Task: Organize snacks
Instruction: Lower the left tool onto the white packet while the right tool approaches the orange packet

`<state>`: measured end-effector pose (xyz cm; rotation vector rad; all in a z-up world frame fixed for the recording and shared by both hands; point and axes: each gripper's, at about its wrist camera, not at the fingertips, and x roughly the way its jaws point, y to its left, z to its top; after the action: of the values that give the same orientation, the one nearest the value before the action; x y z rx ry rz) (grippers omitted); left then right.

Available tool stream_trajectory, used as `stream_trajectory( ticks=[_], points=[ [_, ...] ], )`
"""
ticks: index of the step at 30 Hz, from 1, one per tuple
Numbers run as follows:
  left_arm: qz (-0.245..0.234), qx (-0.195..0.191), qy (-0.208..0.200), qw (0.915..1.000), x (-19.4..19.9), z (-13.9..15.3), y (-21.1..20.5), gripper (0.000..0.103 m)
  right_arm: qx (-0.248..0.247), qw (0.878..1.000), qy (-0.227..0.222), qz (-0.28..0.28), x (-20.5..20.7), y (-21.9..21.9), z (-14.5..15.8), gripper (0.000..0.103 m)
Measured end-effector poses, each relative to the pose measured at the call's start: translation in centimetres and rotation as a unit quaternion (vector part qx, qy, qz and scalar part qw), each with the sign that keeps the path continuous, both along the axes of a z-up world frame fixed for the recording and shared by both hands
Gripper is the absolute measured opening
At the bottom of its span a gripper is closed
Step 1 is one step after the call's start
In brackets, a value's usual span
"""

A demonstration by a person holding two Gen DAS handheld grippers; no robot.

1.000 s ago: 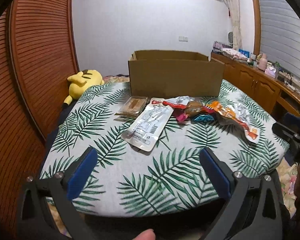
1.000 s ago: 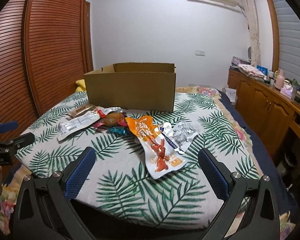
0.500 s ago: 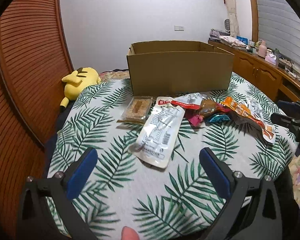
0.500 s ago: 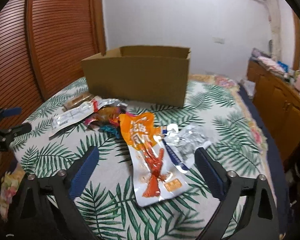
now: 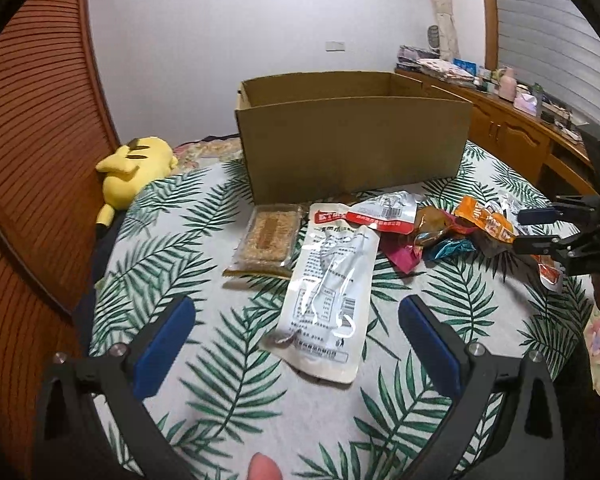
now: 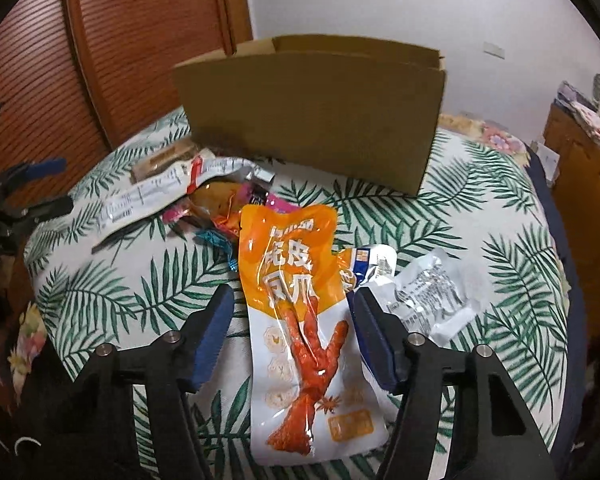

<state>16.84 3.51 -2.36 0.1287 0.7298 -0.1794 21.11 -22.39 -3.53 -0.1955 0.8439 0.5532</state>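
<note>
Snack packs lie on a palm-leaf tablecloth (image 5: 227,364) in front of an open cardboard box (image 5: 352,148) (image 6: 312,120). My left gripper (image 5: 295,308) is open, low over the near end of a white pouch (image 5: 328,292). A brown bar pack (image 5: 269,236) sits left of that pouch. My right gripper (image 6: 291,300) straddles an orange chicken-feet pouch (image 6: 300,320). Its jaws are closing with the pouch between them, and the pads do not press it. A silver pouch (image 6: 428,292) lies to the right. Small wrapped sweets (image 5: 432,236) are piled mid-table.
A yellow plush toy (image 5: 133,168) lies beyond the table's far left edge. Slatted wooden doors (image 5: 31,160) stand on the left, and a cluttered wooden sideboard (image 5: 512,132) runs along the right. The right gripper (image 5: 540,228) shows at the left wrist view's right edge.
Both grippers came forward and down toward the snacks. The right gripper's jaws narrowed from wide open and now flank the orange pouch. The left gripper's jaws stayed wide.
</note>
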Motion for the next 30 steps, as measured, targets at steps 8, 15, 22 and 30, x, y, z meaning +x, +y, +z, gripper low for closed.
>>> stream_trajectory(
  ticks=[8, 15, 22, 30],
  points=[
    [-0.030, -0.018, 0.049, 0.9982, 3.0, -1.2, -0.5, 0.100, -0.072, 0.997, -0.005, 0.030, 0.5, 1.6, -1.8, 0.056],
    [-0.066, 0.007, 0.099, 0.9928, 5.6, -2.8, -2.5, 0.096, -0.077, 0.996, -0.004, 0.036, 1.1, 1.6, -2.2, 0.057],
    [-0.094, 0.008, 0.140, 0.9857, 7.5, -3.8, -3.3, 0.093, -0.052, 0.998, -0.009, 0.031, 1.4, 1.2, -2.5, 0.059],
    [-0.096, 0.002, 0.156, 0.9831, 8.9, -4.3, -3.4, 0.086, -0.049, 0.998, -0.017, 0.028, 0.9, 1.4, -2.5, 0.059]
  ],
)
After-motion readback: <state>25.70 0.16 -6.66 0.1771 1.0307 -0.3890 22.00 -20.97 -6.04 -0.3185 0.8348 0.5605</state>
